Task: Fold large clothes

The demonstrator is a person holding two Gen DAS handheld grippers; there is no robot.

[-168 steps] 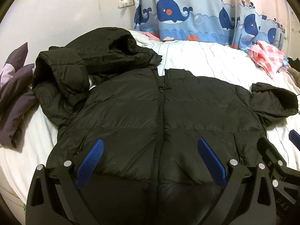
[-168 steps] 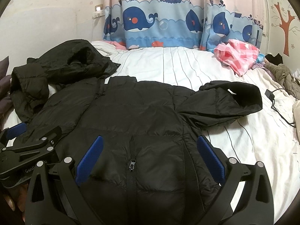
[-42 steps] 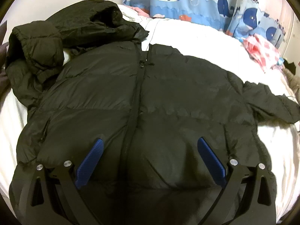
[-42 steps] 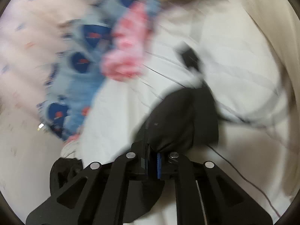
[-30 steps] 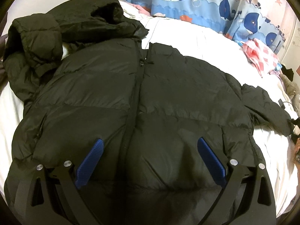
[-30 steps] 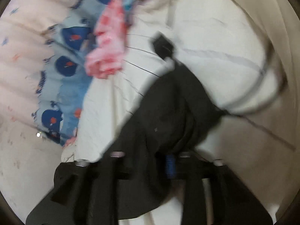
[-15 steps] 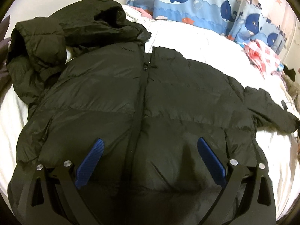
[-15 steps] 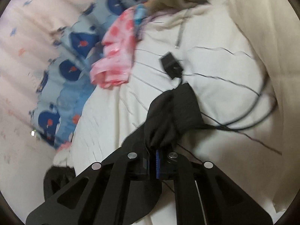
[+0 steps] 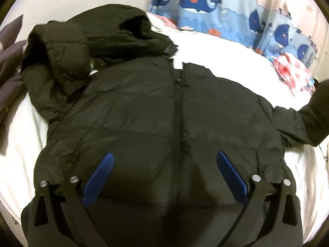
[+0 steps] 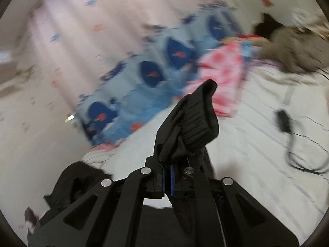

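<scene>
Jacket sleeve cuff pinched between right fingers (lifted).

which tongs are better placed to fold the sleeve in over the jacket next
Right. The right tongs are already shut on the sleeve cuff, lifted off the bed. The left tongs hang open above the black jacket, gripping nothing, so they would first need a grasp.

A black quilted puffer jacket lies front-up and zipped on the white bed, hem nearest the left wrist camera. Its hood and one sleeve are bunched at the far left. The other sleeve's ribbed cuff is lifted off the bed, pinched upright.
</scene>
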